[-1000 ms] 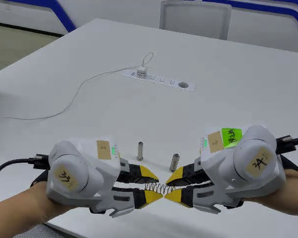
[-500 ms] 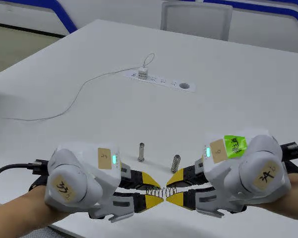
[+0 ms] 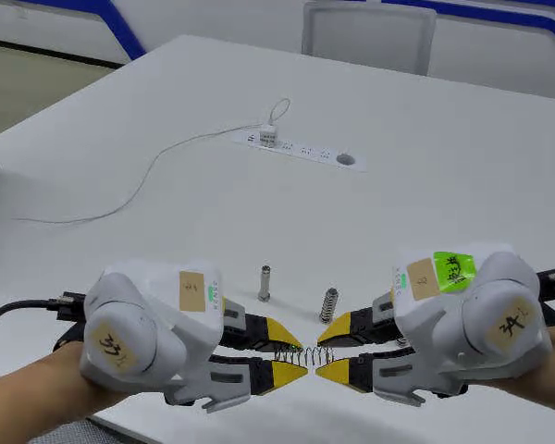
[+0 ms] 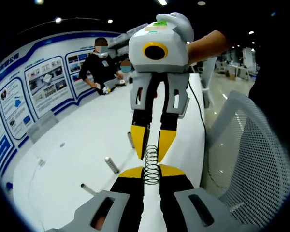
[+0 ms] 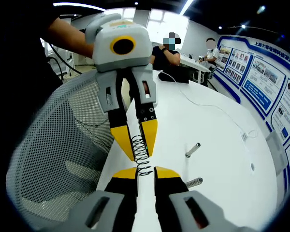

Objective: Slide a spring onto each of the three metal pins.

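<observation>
A thin wire spring (image 3: pixel 308 354) hangs level in the air above the white table's (image 3: pixel 425 194) near edge. My left gripper (image 3: pixel 301 355) is shut on its left end and my right gripper (image 3: pixel 320 356) on its right end, yellow tips facing each other. The left gripper view has the spring (image 4: pixel 151 166) rising from my own jaws to the right gripper (image 4: pixel 152 147). In the right gripper view the spring (image 5: pixel 140 152) runs up to the left gripper (image 5: pixel 137 144). Just beyond stand a bare metal pin (image 3: pixel 265 282) and a pin wearing a spring (image 3: pixel 328 302).
A white power strip (image 3: pixel 305 152) with a plugged adapter (image 3: pixel 268 137) and a thin cable (image 3: pixel 148 176) lies mid-table. A chair (image 3: pixel 368 32) stands at the far side. A mesh chair back (image 5: pixel 63 140) sits close by the near edge. People stand in the background.
The right gripper has drifted a little right and down. The spring between the two grippers now looks slightly longer. The pins have not moved.
</observation>
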A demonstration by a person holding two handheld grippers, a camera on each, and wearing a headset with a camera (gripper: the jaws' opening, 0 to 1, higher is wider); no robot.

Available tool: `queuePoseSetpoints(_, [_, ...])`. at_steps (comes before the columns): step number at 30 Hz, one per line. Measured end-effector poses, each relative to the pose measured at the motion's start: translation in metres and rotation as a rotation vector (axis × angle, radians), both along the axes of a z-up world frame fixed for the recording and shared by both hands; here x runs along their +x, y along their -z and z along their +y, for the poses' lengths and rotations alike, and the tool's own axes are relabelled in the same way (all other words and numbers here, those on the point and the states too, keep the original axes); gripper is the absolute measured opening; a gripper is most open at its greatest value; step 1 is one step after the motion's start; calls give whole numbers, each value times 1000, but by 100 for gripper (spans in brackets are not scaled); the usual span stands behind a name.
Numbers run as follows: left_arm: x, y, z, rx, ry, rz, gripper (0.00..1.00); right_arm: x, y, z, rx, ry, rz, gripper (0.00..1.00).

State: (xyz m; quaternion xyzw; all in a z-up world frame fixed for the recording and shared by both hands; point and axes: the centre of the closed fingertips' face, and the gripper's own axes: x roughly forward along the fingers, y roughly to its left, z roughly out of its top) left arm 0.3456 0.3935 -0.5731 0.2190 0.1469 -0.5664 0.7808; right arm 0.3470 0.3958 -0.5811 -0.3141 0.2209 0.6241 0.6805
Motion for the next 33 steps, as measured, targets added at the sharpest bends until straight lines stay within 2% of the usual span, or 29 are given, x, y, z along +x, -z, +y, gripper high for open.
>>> queuePoseSetpoints(2, [0, 1, 0, 2, 2, 1, 10, 0, 0, 0, 4, 3, -1, 12])
queuePoseSetpoints(7, [0, 3, 0, 11, 4, -1, 10, -1, -4, 1, 31, 16, 36, 11])
queuePoseSetpoints(15, [1, 5, 2, 15, -2, 5, 10, -6, -18, 7, 104, 5, 69, 11])
queuePoseSetpoints(22, [-1, 6, 1, -4, -9, 21, 10, -10, -26, 12, 151, -3, 91, 11])
queuePoseSetpoints(24, [0, 5, 1, -11, -13, 20, 10, -10, -32, 16, 186, 9, 105, 11])
queuePoseSetpoints(27, [2, 3, 0, -17, -18, 19, 10, -9, -36, 19, 203, 17, 109, 11])
queuePoseSetpoints(33, [2, 1, -1, -37, -38, 38, 10, -8, -43, 28, 263, 51, 142, 11])
